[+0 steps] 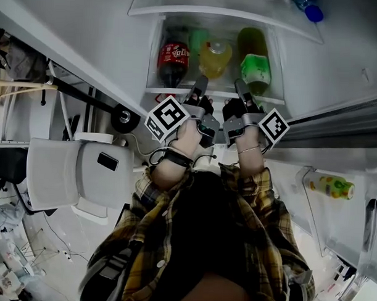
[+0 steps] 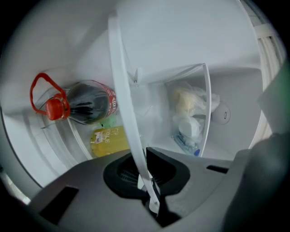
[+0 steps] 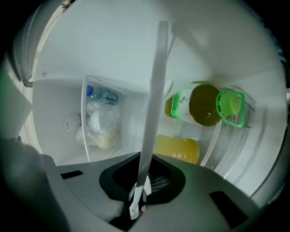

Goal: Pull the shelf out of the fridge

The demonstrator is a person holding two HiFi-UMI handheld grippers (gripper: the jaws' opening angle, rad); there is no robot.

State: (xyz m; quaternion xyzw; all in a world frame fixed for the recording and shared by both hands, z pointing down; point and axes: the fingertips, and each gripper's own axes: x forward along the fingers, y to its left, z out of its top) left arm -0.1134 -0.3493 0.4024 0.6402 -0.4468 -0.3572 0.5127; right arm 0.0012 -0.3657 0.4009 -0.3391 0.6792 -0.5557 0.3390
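Observation:
The fridge shelf [image 1: 218, 93] is a clear pane with a white front edge. On it lie a cola bottle [image 1: 173, 61], a yellow drink bottle [image 1: 214, 58] and a green tea bottle [image 1: 255, 67]. My left gripper [image 1: 200, 87] is shut on the left part of the edge and my right gripper [image 1: 240, 87] on the right part. In the left gripper view the white shelf edge [image 2: 129, 113] runs down between the jaws of the left gripper [image 2: 147, 181], beside the cola bottle [image 2: 88, 106]. In the right gripper view the shelf edge [image 3: 153, 113] is pinched in the right gripper [image 3: 138, 190], beside the green tea bottle [image 3: 201, 104].
A clear bin with bagged food [image 2: 190, 118] sits below the shelf. Another glass shelf [image 1: 224, 15] lies above. The open fridge door at the right holds a small bottle [image 1: 332, 186]. A white chair [image 1: 76, 174] stands on the left, close to my body.

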